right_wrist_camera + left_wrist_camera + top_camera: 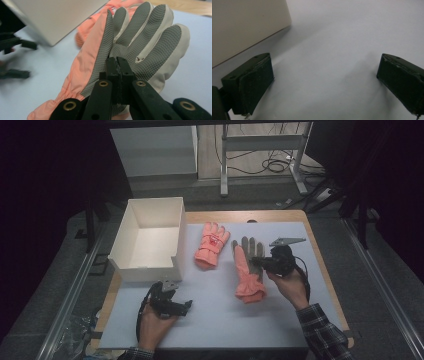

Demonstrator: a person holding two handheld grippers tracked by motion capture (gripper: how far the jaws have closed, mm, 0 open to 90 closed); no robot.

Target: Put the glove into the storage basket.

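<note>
Your right gripper (256,261) is clamped on the palm-up glove (247,270). In the right gripper view, its jaws meet on a pinch of the grey textured palm fabric (125,47), just below the base of the fingers. This glove lies on the surface (210,320) right of centre, fingers pointing away from you, its salmon cuff (250,292) toward you. Your right hand (290,285) holds the gripper from the glove's right side, and the grey three-cornered plate (286,240) sits above it.

A second glove (211,245), salmon side up, lies just left of the first, apart from it and close beside the white box (150,265). The box stands open at the surface's far left corner.

Your left gripper (170,302) rests low over the near left part of the surface, in front of the box. In the left gripper view, its jaws stand wide apart with nothing between them, bare surface (332,62) below, and the box wall (244,25) just beyond the left jaw.
</note>
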